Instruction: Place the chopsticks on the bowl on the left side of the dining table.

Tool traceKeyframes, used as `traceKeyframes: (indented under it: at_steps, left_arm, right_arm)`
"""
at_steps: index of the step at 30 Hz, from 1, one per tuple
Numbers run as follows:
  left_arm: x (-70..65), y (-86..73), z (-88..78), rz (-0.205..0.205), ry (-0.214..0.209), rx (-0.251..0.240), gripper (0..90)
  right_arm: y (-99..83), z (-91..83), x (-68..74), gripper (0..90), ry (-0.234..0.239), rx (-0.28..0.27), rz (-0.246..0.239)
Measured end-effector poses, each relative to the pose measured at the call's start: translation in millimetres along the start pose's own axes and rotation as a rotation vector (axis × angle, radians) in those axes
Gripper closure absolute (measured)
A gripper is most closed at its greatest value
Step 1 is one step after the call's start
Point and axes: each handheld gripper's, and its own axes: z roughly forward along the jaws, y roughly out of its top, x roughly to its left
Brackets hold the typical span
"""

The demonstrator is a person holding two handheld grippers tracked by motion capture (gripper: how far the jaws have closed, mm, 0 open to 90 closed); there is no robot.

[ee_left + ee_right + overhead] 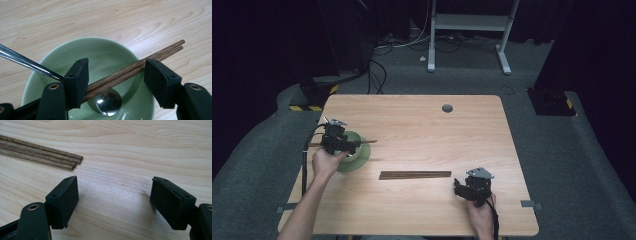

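From the high view, the left claw (346, 145) hangs over a green bowl (358, 159) near the counter's (422, 122) left edge, with a pair of chopsticks (362, 142) lying level across the bowl's rim and poking out to the right. A second bundle of chopsticks (414, 175) lies flat mid-counter, well apart from the bowl. The right claw (460, 189) rests low toward the near right corner, close to the front edge. The far half of the counter is bare wood, so there is room on that side.

In the left gripper view, the left claw (116, 80) stands spread wide; the chopsticks (130, 71) run slantwise between its pads, touching the left pad, while whether the right pad presses on them I cannot tell. Beneath, a metal spoon (108, 102) sits in the bowl (105, 53), handle over the rim.

In the right gripper view, the right claw (113, 200) is released, empty, bare counter (140, 150) between its pads; the bundle's (40, 156) ends lie just ahead to the left.
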Motion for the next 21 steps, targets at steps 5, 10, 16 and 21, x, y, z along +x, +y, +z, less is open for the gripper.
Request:
traceKeyframes:
  at_steps: [5, 10, 16, 21]
  left_arm:
    - [-1.1, -1.0, -1.4, -0.001, -0.002, -0.007, 36.5]
    - [-1.1, -1.5, -3.1, 0.0, -0.002, -0.011, 36.4]
    - [-2.1, -2.7, -6.2, -0.002, 0.002, -0.027, 35.5]
    - [-7.1, -2.4, -13.2, -0.004, 0.002, -0.06, 34.2]
  right_arm:
    - [0.0, 0.0, 0.0, 22.1, 0.0, 0.0, 0.0]
    - [0.0, 0.0, 0.0, 22.1, 0.0, 0.0, 0.0]
    - [0.0, 0.0, 0.0, 22.1, 0.0, 0.0, 0.0]
    - [0.0, 0.0, 0.0, 22.1, 0.0, 0.0, -0.001]
